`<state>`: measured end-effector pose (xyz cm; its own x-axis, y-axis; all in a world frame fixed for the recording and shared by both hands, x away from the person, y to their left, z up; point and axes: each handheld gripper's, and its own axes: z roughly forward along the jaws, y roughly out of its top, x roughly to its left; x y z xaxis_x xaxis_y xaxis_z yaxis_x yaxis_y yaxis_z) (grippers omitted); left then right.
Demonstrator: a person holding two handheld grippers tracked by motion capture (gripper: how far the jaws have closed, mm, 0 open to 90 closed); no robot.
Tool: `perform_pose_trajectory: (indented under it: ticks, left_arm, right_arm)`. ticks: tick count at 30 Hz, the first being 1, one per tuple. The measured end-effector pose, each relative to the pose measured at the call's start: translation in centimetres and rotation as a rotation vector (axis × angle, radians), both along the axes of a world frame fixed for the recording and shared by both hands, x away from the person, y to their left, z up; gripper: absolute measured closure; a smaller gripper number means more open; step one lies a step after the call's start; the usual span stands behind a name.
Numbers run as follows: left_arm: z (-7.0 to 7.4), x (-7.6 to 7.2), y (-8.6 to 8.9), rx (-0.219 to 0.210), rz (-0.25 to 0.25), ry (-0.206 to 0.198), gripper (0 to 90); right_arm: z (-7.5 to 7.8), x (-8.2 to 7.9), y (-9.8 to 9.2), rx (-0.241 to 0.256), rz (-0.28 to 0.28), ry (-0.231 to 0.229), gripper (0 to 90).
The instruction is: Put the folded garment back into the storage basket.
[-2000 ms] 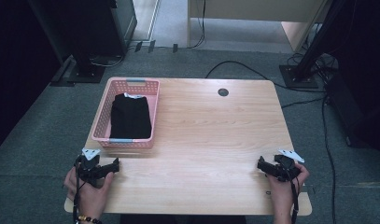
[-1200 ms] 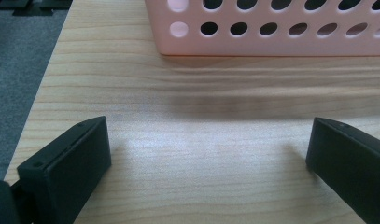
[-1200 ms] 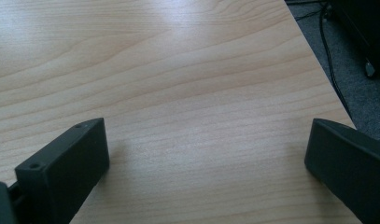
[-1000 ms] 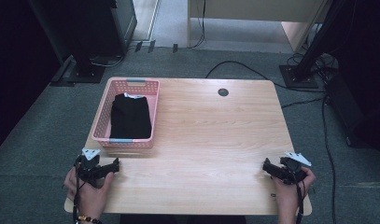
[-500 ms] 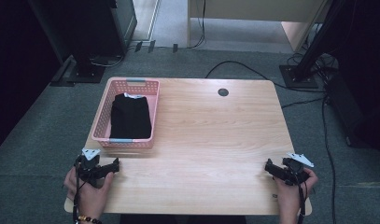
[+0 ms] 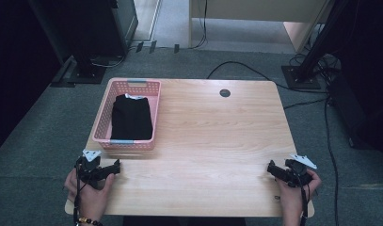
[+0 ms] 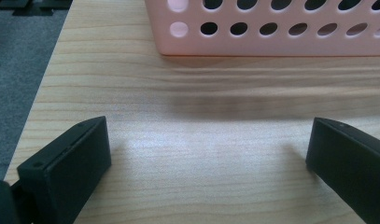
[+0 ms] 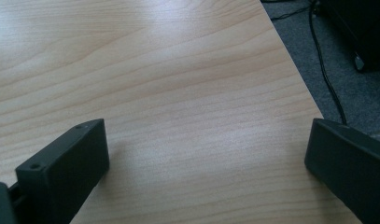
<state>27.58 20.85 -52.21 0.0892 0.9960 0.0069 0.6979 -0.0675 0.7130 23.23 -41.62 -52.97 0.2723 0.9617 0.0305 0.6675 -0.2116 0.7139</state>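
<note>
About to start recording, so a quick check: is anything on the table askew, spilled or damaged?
Nothing stands out. The pink basket sits square on the table with the folded black garment lying neatly inside. The left claw and right claw rest open near the front edge, holding nothing.

Table (image 6: 217, 132): pale wood-grain top, smooth, with a soft satin sheen in both gripper views. Basket (image 6: 103, 123), left of centre in the high view: pink moulded plastic, perforated walls, semi-matt. Folded garment (image 6: 131, 117) inside it: black cloth, matt. Left tool (image 6: 115, 166) and right tool (image 6: 271, 168), at the lower corners: black hard plastic, matt. Floor (image 6: 34, 141) around the table: grey carpet, rough-textured.
</note>
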Motion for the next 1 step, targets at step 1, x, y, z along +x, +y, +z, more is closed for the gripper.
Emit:
perform_pose_trajectory:
  ticks: [1]
  left_arm:
    - [0.0, 0.0, 0.0, 0.0, 0.0, 0.0, 0.0]
  right_arm:
    - [0.01, -0.13, -0.19, 0.002, 0.009, -0.003, 0.0]
